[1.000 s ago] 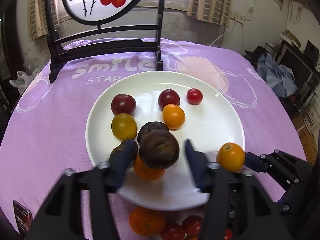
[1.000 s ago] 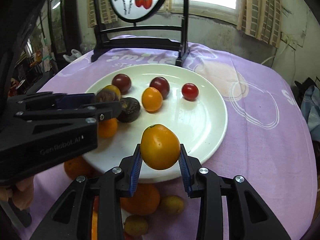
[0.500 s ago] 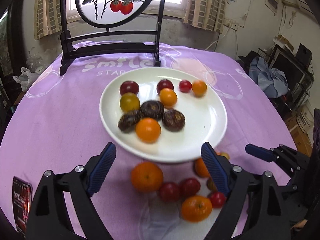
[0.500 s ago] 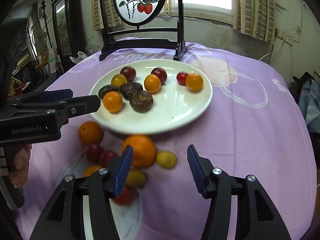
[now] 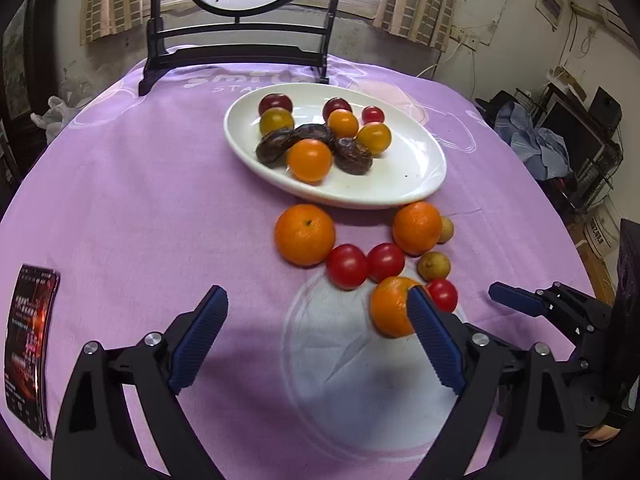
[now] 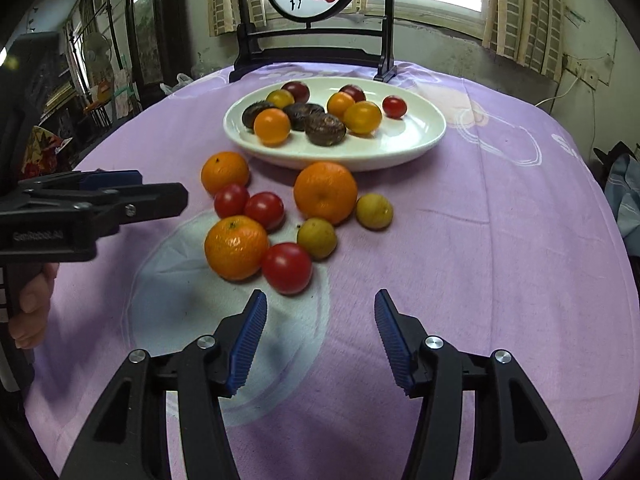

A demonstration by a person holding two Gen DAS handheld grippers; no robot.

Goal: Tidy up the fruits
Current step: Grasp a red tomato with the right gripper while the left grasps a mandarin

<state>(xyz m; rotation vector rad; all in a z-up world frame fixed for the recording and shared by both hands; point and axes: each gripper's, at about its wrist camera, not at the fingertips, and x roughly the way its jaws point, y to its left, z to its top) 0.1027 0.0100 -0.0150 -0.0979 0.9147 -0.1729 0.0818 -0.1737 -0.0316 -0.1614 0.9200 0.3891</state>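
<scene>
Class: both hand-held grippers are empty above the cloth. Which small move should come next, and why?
Probably ease the open right hand-held gripper forward around the nearest red tomato: it lies loose on the cloth just ahead, while the white plate has bare room.

The plate [image 6: 420,142] sits toward the far side of the table [image 6: 500,240], right in front of the screen stand [image 6: 312,56]. On the plate, a bunch of small fruits crowd the left half, with one tomato [image 6: 394,106] off to their right. Just in front of the plate there's a loose cluster on the cloth: three oranges [image 6: 325,192], three tomatoes [image 6: 287,267] and two little fruits [image 6: 374,211], mostly touching. A packet [image 5: 28,344] lies well off to the left, near the table edge.
</scene>
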